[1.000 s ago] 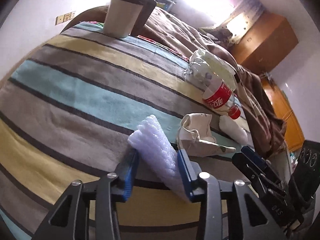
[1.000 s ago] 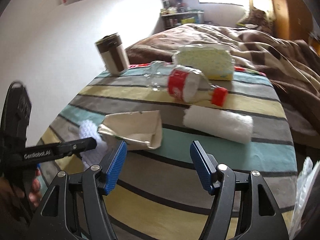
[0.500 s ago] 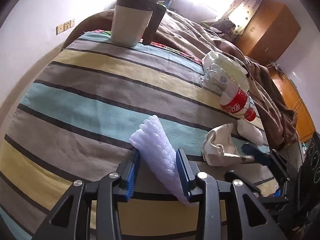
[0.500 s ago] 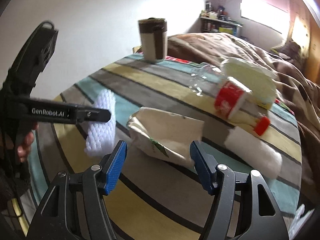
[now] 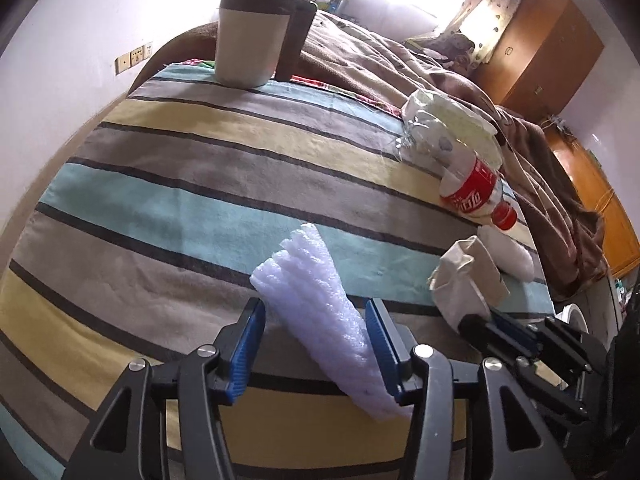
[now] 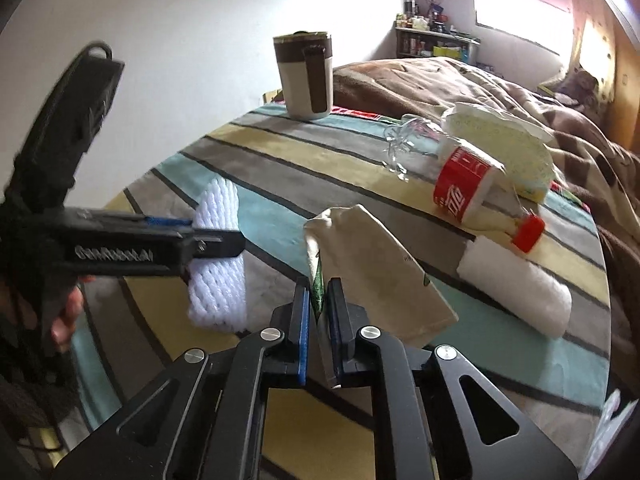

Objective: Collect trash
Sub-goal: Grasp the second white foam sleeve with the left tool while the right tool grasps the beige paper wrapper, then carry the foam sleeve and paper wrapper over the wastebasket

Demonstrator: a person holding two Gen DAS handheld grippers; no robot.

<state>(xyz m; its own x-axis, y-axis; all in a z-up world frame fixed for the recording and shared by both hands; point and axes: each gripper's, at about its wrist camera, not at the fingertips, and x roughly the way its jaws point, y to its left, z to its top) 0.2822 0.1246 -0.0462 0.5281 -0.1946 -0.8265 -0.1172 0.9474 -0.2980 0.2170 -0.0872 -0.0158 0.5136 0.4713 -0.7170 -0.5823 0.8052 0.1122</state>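
Note:
My left gripper (image 5: 316, 320) is shut on a white foam net sleeve (image 5: 320, 304) and holds it over the striped cloth (image 5: 180, 184); the sleeve also shows in the right wrist view (image 6: 218, 256). My right gripper (image 6: 319, 300) is shut on the edge of a beige paper bag (image 6: 372, 264), which lies on the cloth; the bag also shows in the left wrist view (image 5: 468, 276). A crushed plastic bottle with a red label (image 6: 464, 184) and a white foam roll (image 6: 516, 284) lie beyond the bag.
A brown and cream mug (image 6: 306, 74) stands at the far edge of the cloth. A pale yellow-green packet (image 6: 500, 140) lies behind the bottle. A brown blanket (image 6: 500, 88) covers the bed beyond. A wooden wardrobe (image 5: 540, 52) stands at the far right.
My right gripper has moved forward to the paper bag and closed on its edge. My left gripper has kept its hold on the foam net sleeve.

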